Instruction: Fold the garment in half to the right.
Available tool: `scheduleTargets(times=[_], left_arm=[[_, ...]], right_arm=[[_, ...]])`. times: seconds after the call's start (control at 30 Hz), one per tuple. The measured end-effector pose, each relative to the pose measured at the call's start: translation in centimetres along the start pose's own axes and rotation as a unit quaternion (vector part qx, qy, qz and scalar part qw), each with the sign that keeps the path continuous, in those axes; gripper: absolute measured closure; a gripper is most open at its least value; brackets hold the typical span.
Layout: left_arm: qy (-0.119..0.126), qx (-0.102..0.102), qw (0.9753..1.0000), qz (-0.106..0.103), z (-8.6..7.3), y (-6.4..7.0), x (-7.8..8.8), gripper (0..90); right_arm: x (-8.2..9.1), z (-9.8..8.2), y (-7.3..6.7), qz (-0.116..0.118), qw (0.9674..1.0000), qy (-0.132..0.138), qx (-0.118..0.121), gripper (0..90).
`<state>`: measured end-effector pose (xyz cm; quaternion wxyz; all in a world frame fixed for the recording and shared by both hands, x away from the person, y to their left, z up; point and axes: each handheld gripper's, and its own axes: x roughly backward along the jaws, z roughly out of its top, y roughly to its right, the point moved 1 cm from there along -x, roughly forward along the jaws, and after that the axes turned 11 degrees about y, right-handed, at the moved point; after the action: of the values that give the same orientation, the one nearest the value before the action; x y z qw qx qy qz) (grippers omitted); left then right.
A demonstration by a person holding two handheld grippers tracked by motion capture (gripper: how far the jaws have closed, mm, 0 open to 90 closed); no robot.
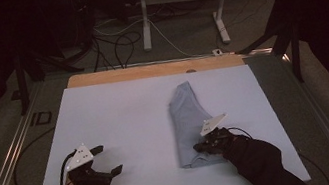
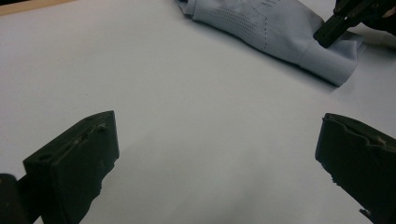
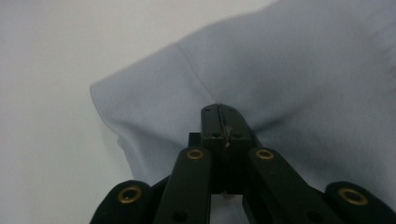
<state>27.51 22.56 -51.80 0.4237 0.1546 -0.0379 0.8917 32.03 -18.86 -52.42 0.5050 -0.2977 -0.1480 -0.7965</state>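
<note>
A pale blue sock lies lengthwise on the light mat, right of centre, toe at the far end and ribbed cuff nearest me. My right gripper is shut at the cuff end. In the right gripper view its jaws meet on the sock, and the cloth puckers toward the tips. The left gripper view shows that same gripper on the sock's cuff. My left gripper rests low over the mat's near left, open wide, with bare mat between its fingers.
The mat covers a wooden table whose far edge shows. Beyond it are white desk legs and cables on a dark floor. A metal rail runs along the left side.
</note>
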Motion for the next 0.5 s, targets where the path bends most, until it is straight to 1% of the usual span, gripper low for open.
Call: scheduleTargets(times=[0.07, 0.1, 0.13, 0.17, 0.2, 0.23, 0.3, 0.33, 0.37, 0.4, 0.5], left_arm=[[0.0, -0.001, 1.0, -0.001, 0.0, 0.1, 0.0, 0.6], [-0.001, -0.002, 1.0, -0.002, 0.0, 0.1, 0.0, 0.6], [-0.001, -0.002, 1.0, -0.001, 0.0, 0.1, 0.0, 0.6], [0.0, 0.0, 1.0, -0.001, 0.0, 0.1, 0.0, 0.6], [0.001, -0.001, 1.0, -0.001, 0.0, 0.1, 0.0, 0.6], [0.001, -0.001, 1.0, -0.001, 0.0, 0.1, 0.0, 0.6], [0.002, -0.001, 1.0, 0.0, 0.1, 0.1, 0.0, 0.6], [0.002, -0.001, 1.0, 0.0, 0.1, 0.1, 0.1, 0.6], [0.002, -0.001, 1.0, 0.0, 0.1, 0.1, 0.1, 0.6], [0.002, -0.002, 1.0, 0.0, 0.1, 0.0, 0.1, 0.6], [0.004, -0.002, 1.0, 0.001, 0.1, 0.0, 0.1, 0.6]], right_arm=[[0.1, -0.2, -0.1, -0.002, 1.0, -0.003, 0.001, 90.0], [0.1, -0.6, -0.7, -0.004, 0.9999, -0.009, 0.004, 90.0], [0.3, -0.7, -0.8, -0.003, 1.0, -0.005, -0.003, 90.0], [0.3, -0.9, -0.9, -0.001, 1.0, -0.005, 0.002, 90.0], [0.5, -1.0, -1.1, -0.002, 1.0, -0.005, -0.006, 90.0], [0.5, -1.0, -1.1, -0.002, 1.0, -0.005, -0.006, 90.0], [0.8, -1.4, -1.6, 0.001, 1.0, -0.007, 0.002, 90.0], [1.0, -1.4, -1.8, 0.0, 1.0, -0.009, -0.004, 90.0], [1.0, -1.4, -1.8, 0.0, 1.0, -0.009, -0.004, 90.0], [1.2, -1.7, -1.8, 0.002, 0.9998, -0.009, 0.018, 90.0], [1.3, -1.8, -2.0, 0.004, 0.9998, -0.008, 0.018, 90.0]])
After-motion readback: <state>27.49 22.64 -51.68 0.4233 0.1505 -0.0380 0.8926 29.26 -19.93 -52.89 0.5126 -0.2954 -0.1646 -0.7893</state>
